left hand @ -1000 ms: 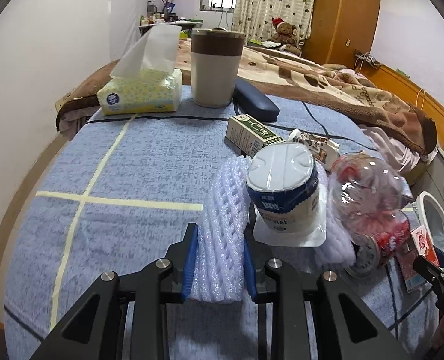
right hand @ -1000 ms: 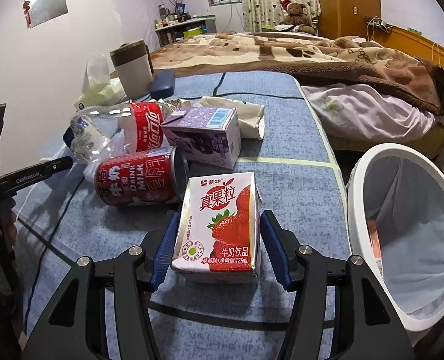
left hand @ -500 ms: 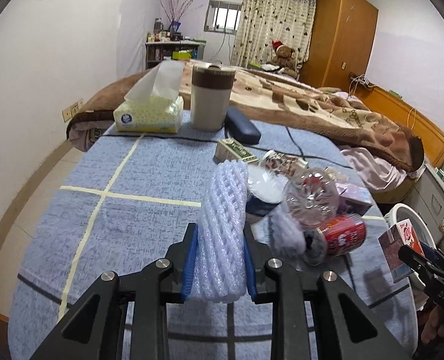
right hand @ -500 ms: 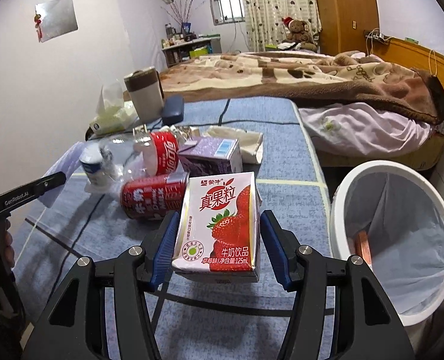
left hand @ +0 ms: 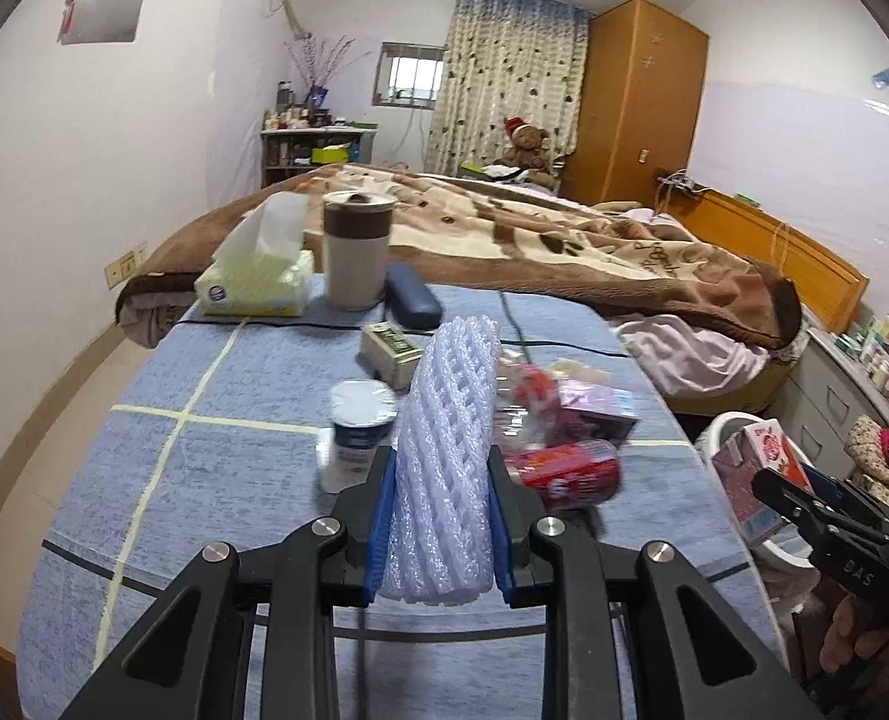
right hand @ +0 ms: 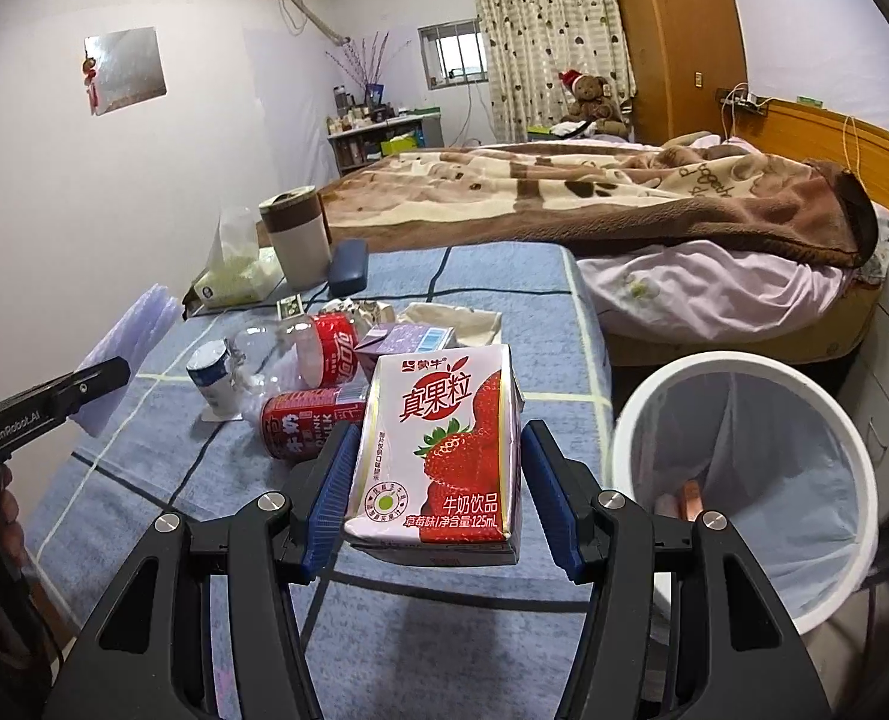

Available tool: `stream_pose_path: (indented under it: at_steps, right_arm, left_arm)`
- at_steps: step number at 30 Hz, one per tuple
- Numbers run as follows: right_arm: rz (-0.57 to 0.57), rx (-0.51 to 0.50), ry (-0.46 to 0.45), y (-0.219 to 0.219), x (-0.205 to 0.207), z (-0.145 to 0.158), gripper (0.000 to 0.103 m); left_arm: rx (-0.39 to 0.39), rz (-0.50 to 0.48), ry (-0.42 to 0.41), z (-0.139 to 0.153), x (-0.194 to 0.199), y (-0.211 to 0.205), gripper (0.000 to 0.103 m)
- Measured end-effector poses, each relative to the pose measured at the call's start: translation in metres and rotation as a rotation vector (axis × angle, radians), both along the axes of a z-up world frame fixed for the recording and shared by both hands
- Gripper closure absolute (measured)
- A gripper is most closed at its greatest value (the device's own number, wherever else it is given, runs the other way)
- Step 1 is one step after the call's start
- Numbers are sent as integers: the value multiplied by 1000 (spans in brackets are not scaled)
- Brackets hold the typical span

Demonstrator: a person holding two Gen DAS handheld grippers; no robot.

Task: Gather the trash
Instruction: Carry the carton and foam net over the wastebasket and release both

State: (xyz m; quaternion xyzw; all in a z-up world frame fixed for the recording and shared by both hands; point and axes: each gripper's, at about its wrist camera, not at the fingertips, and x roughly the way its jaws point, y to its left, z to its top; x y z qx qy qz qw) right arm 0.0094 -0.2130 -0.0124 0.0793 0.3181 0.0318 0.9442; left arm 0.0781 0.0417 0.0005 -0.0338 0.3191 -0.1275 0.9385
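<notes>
The room is evenly and brightly lit; daylight is admitted through a small window point(left hand: 411, 73). Shadows are soft. Strong fisheye bending and dark vignetted corners are seen at the edges. The can point(left hand: 567, 474) is smeared by motion blur in the left view.

White foam net point(left hand: 444, 456) and strawberry milk carton point(right hand: 444, 450) held aloft.

Surface: blue checked cover point(left hand: 216, 456).
Back edge: tissue box point(left hand: 255, 288), mug point(left hand: 357, 255), dark case point(left hand: 411, 299).
Centre: yoghurt cup point(left hand: 360, 426), red can point(left hand: 564, 474), purple carton point(left hand: 594, 408).
</notes>
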Motion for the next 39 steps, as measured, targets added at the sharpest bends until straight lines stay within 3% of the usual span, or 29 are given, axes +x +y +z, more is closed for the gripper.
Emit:
stream_pose_path:
  at_steps: [10, 19, 39]
  right_arm:
    - [-55, 0, -44, -28, -17, 12, 46]
    - [-132, -5, -68, -65, -30, 19, 46]
    - [-259, -2, -11, -136, -38, 1, 46]
  left_arm:
    - [12, -72, -44, 18, -21, -46, 75]
    - [16, -194, -79, 29, -36, -112, 75]
    - [27, -390, -21, 7, -39, -228, 75]
